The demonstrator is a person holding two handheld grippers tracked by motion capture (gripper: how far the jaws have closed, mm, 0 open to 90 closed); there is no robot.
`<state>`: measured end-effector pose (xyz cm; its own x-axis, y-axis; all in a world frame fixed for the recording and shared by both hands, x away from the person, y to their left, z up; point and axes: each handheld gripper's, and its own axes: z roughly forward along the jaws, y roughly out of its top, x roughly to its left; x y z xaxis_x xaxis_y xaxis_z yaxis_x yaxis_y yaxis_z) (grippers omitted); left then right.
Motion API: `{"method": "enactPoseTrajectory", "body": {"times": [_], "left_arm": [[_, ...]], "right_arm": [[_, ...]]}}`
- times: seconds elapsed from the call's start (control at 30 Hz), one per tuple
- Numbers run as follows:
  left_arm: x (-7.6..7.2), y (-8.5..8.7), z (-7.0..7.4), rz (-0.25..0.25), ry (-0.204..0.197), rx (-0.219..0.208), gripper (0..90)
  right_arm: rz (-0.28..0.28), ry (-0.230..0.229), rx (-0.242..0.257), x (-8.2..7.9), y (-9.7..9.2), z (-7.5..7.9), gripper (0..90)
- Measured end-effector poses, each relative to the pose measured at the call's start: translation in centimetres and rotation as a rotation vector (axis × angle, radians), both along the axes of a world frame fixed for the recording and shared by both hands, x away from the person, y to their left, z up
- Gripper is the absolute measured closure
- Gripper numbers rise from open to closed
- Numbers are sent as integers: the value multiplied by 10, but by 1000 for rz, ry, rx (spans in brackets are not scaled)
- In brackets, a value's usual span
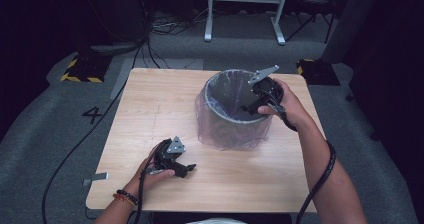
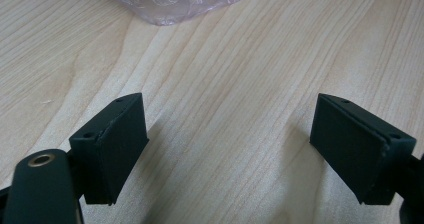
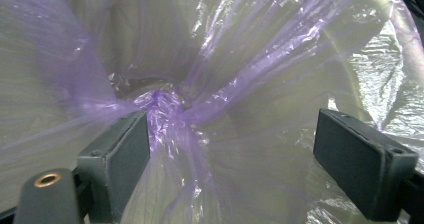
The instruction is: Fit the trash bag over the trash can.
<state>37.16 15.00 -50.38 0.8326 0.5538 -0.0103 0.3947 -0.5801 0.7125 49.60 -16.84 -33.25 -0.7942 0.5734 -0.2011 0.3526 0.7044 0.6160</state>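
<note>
Nearest the person, at the front left of the wooden table point(image 1: 150, 104), the left hand point(image 1: 150, 171) holds the left gripper point(image 1: 187, 170) low over the bare boards, its tips aimed toward the table's middle. In the left gripper view its 2 black jaws stand wide apart with nothing but wood grain between them, so this claw is open and empty; a crumpled edge of the purple bag point(image 2: 170, 1) lies on the table beyond the jaws, apart from them. A black cable runs back from this gripper along the forearm, and a beaded bracelet point(image 1: 126, 196) sits on that wrist. Farther in, right of the table's centre, stands the grey bin point(image 1: 235, 115), upright, lined with the thin purple plastic bag point(image 1: 212, 129), whose loose skirt hangs down outside the wall and bunches on the tabletop around the base. At the bin's far right rim the right hand point(image 1: 287, 106) holds the right gripper point(image 1: 250, 108) tipped down into the opening, its grey 3-cornered plate above the rim. In the right gripper view the 2 jaws are spread wide inside the bin, so this claw is open too; a twisted gather of the bag point(image 3: 165, 104) lies just by 1 jaw, though I cannot tell whether it touches the pad. Beyond the table lie grey carpet, cables and a white frame point(image 1: 245, 14).
</note>
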Motion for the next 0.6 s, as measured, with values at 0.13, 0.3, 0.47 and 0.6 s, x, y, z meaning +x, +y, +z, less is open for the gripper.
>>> {"method": "enactPoseTrajectory", "body": {"times": [0.13,0.3,0.47,0.6], "left_arm": [[0,0,0,0,0,0,148],[0,0,0,1,1,0,148],[0,0,0,0,0,0,148],[0,0,0,0,0,0,148]], "right_arm": [[1,1,-15,0,2,0,148],[5,4,-26,0,2,0,148],[2,8,-40,0,3,0,153],[5,0,-47,-1,4,0,162]]}}
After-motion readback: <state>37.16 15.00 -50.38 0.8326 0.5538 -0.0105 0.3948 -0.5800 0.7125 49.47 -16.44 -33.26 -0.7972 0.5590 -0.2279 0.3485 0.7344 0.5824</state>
